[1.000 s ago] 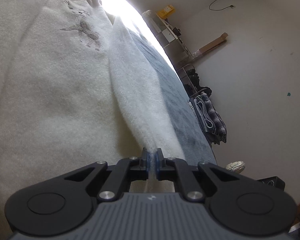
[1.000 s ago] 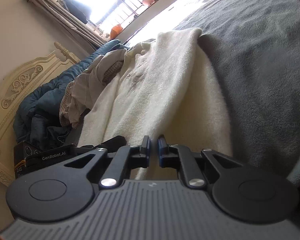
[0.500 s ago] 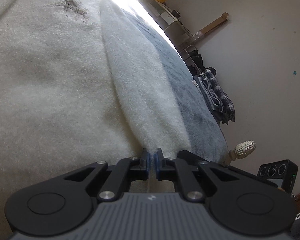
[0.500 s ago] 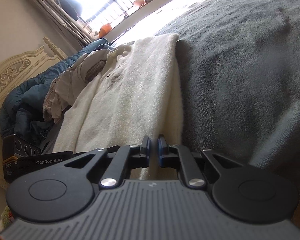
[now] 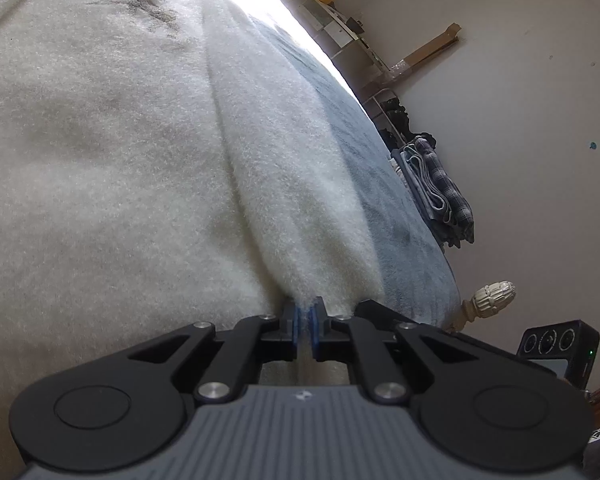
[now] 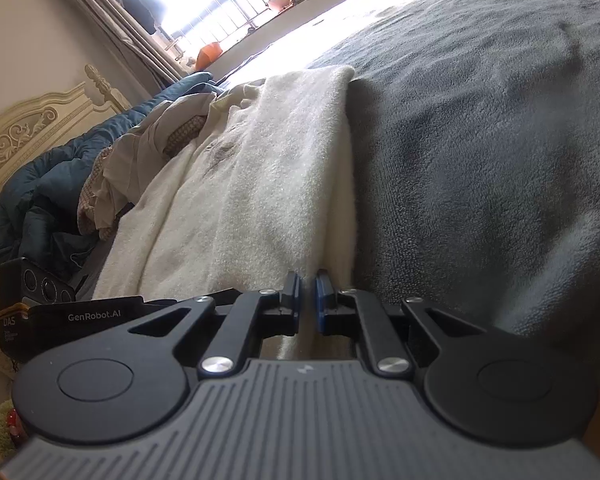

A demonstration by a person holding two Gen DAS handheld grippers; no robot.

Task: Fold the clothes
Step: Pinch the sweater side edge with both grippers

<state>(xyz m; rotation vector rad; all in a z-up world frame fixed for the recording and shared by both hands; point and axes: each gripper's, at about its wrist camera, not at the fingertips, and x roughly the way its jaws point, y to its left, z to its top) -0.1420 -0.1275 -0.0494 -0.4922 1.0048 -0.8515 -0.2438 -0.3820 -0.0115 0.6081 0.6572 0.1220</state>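
A cream fleece garment with a dark embroidered mark lies spread on a grey bed cover. One long side is folded over as a raised band. My left gripper is shut on the near hem of that band. In the right wrist view the same garment stretches away from me on the grey cover. My right gripper is shut on its near hem, the pads pinching cloth. The other gripper's body shows at the left.
A pile of unfolded clothes and a teal duvet lie by the cream headboard. Folded clothes sit at the bed's far edge. A bedpost finial and shelves stand by the wall.
Both grippers have moved with the hem still pinched, and the garment now lies flatter and more stretched on the bed. The jaws stay closed.
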